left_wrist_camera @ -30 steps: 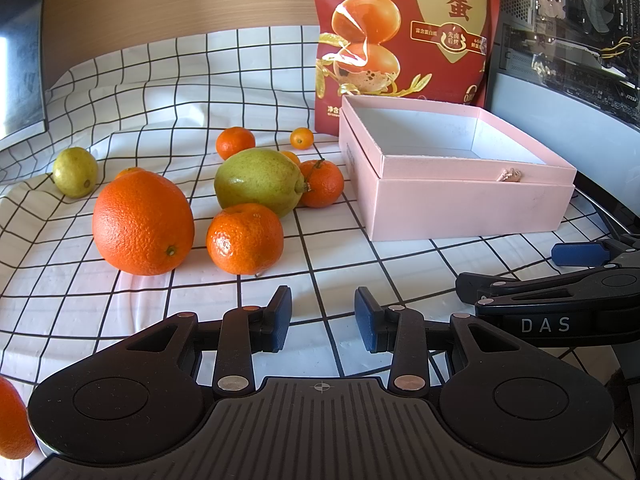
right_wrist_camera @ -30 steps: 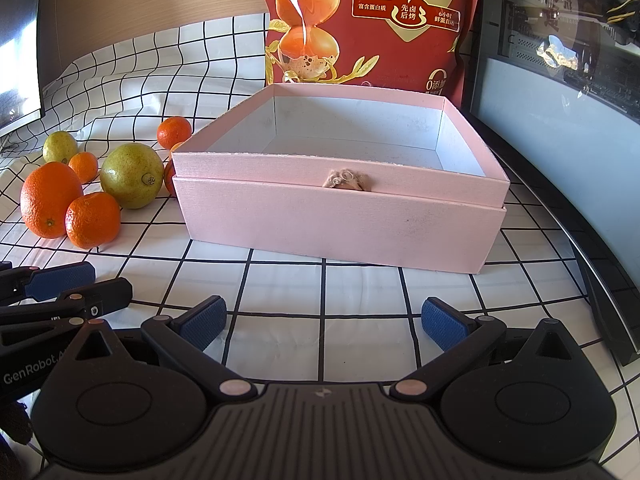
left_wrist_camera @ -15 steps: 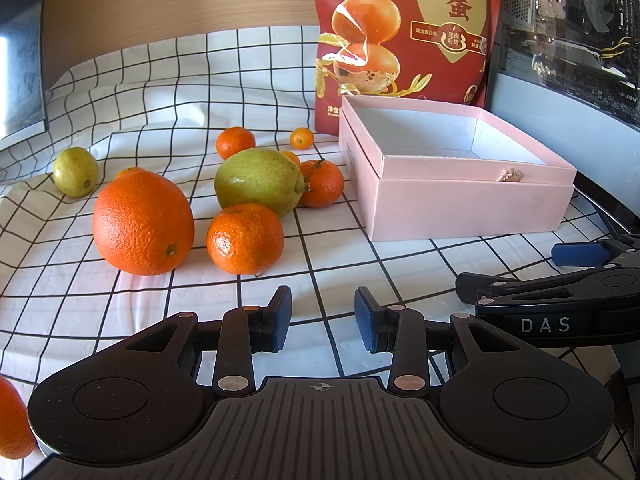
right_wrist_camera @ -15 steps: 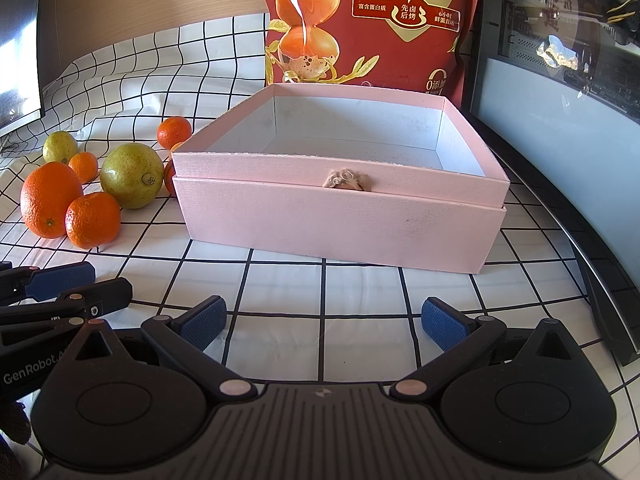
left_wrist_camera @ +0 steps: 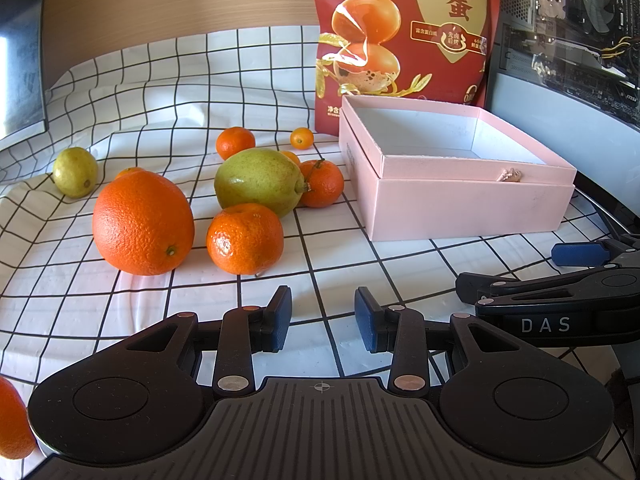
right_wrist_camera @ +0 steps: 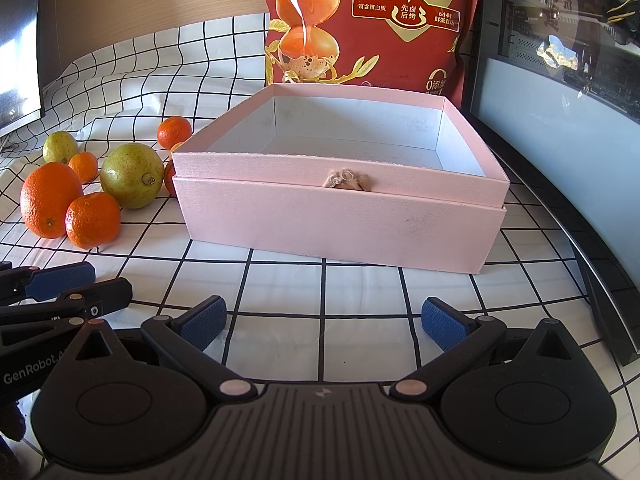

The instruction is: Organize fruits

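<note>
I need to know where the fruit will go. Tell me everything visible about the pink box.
The pink box is square and shallow, apparently cloth-covered card, with a white inside. It is open and empty. An inner rim stands above the outer wall, and a small beige knot sits mid-front. It rests flat on the checked cloth, in front of the red bag, right of the fruit. No tongs touch it.

One large orange, two green pears, five mandarins, one kumquat, one pink box, one red bag.
</note>
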`<state>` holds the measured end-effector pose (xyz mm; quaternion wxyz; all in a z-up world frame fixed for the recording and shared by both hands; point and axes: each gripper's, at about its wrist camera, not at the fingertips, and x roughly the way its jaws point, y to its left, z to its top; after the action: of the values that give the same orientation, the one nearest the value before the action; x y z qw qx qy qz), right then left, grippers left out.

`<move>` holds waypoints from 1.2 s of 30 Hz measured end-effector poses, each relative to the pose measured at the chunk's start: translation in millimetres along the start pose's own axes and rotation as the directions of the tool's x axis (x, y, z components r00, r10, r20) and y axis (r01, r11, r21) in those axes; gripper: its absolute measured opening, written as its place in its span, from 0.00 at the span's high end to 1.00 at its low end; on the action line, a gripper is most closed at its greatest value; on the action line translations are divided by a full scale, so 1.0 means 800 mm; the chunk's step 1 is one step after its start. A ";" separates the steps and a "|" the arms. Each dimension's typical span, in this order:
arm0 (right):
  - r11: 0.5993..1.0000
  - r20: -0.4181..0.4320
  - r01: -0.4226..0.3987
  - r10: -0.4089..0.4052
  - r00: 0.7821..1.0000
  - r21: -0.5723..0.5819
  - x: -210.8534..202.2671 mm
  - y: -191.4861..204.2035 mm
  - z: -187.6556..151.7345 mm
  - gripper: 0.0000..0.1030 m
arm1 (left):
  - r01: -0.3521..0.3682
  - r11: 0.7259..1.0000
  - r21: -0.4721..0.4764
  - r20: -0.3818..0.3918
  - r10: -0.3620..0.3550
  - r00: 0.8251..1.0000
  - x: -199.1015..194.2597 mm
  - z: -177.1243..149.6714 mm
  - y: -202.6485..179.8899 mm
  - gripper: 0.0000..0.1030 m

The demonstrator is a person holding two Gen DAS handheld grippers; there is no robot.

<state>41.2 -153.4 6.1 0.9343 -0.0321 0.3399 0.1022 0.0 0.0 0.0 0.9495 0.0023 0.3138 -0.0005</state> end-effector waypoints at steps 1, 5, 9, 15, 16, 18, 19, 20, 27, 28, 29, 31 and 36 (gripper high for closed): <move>1.000 0.000 0.000 0.000 1.000 0.000 0.000 0.000 0.000 0.00 | 0.000 1.000 0.000 0.000 0.000 1.000 0.000 0.000 0.000 0.61; 1.000 0.000 0.000 0.000 1.000 0.000 0.000 0.000 0.000 0.00 | 0.000 1.000 0.000 0.000 0.000 1.000 0.000 0.000 0.000 0.61; 1.000 0.000 -0.001 0.001 1.000 0.000 -0.001 -0.002 -0.001 0.00 | 0.001 1.000 0.000 0.001 -0.001 1.000 0.000 0.000 0.000 0.61; 0.999 -0.071 -0.038 0.035 0.997 -0.030 0.002 -0.004 0.009 0.00 | 0.040 0.998 -0.058 -0.036 -0.042 0.998 -0.016 0.007 0.032 0.62; 0.998 -0.080 -0.048 0.045 0.996 -0.038 0.001 -0.004 0.009 0.00 | 0.030 0.995 -0.091 -0.044 -0.034 0.998 -0.026 0.011 0.046 0.62; 0.997 -0.084 -0.055 0.051 0.995 -0.044 -0.001 -0.005 0.007 0.00 | 0.003 0.989 -0.147 -0.043 -0.009 0.999 -0.050 0.021 0.073 0.62; 0.998 -0.092 -0.053 0.049 0.995 -0.042 -0.001 -0.006 0.007 0.00 | -0.012 0.985 -0.170 -0.034 0.006 0.999 -0.062 0.024 0.088 0.62; 0.998 -0.103 -0.049 0.045 0.994 -0.041 -0.001 -0.007 0.008 0.00 | -0.030 0.981 -0.191 -0.027 0.025 0.999 -0.076 0.027 0.103 0.62; 0.995 -0.198 -0.082 0.071 0.978 -0.051 -0.001 0.020 0.025 0.07 | -0.200 0.911 -0.361 -0.104 0.174 0.979 -0.137 0.022 0.215 0.64; 0.991 -0.177 -0.115 0.100 0.979 -0.073 -0.006 0.036 0.028 0.07 | -0.222 0.897 -0.382 -0.117 0.191 0.975 -0.142 0.018 0.230 0.64; 0.984 -0.153 -0.146 0.129 0.980 -0.105 -0.011 0.055 0.030 0.07 | -0.243 0.883 -0.403 -0.142 0.201 0.969 -0.146 0.014 0.245 0.64; 0.961 -0.123 -0.216 0.197 0.973 -0.175 -0.020 0.099 0.034 0.07 | -0.256 0.859 -0.443 -0.202 0.183 0.962 -0.147 0.007 0.267 0.64; 0.894 -0.101 -0.383 0.370 0.924 -0.233 -0.033 0.189 0.045 0.07 | -0.255 0.798 -0.545 -0.208 0.166 0.964 -0.165 -0.006 0.302 0.64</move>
<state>12.1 -5.5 52.5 0.8759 -0.0852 0.3493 0.3219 -107.8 241.4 75.8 0.8748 -0.2450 0.3677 0.1989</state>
